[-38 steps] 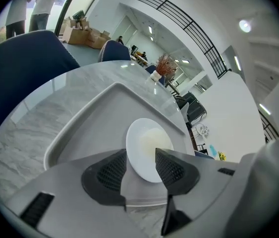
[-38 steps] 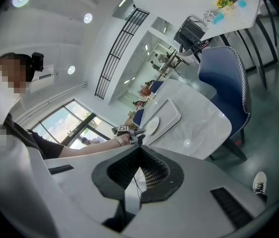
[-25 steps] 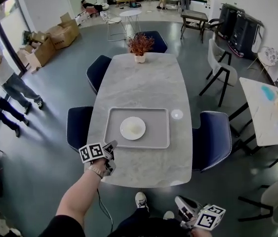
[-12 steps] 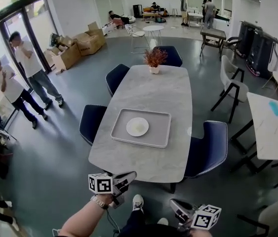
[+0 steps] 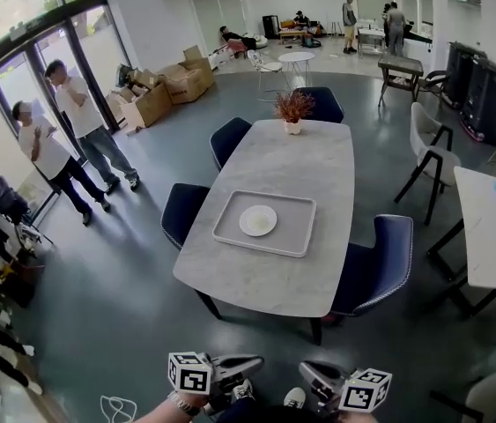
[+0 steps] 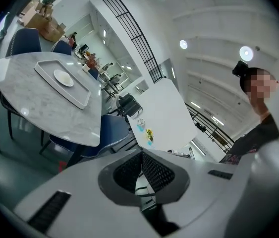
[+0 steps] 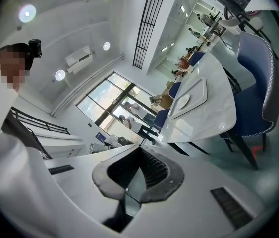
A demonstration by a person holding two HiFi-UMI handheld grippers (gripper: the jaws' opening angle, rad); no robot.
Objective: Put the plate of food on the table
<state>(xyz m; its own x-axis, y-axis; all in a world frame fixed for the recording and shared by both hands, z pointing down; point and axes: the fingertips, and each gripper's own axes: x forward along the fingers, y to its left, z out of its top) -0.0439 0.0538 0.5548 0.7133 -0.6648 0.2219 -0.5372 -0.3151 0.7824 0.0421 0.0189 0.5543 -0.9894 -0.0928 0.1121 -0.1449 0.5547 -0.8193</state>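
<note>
Marble table (image 5: 265,280): grey-white with rounded corners; it stands well ahead of both grippers and neither one touches it.
Tray (image 5: 296,236): grey and rectangular; it lies flat on the middle of the table, straight ahead of the two grippers.
Plate (image 5: 257,220): white and round; it lies inside the tray, in the half on the left gripper's side, well apart from both grippers. Something pale lies on it, too small to tell what.
Left gripper (image 5: 252,359): held low, near the person's body; its jaws are closed together, tip against tip, and nothing is between them. Its tips point toward the right gripper.
Right gripper (image 5: 307,370): just beside the left one, tips facing it; its jaws also meet at the tips and hold nothing.
Shoe (image 5: 293,398): white, on the floor below, between the two grippers.
Chairs (image 5: 375,267): dark blue; one stands at the table side ahead of the right gripper, two others at the opposite side.
Plant (image 5: 293,108): reddish, in a white pot, at the far end of the table, beyond the tray.
People (image 5: 54,148): two stand by the window, far to the left of the left gripper.
</note>
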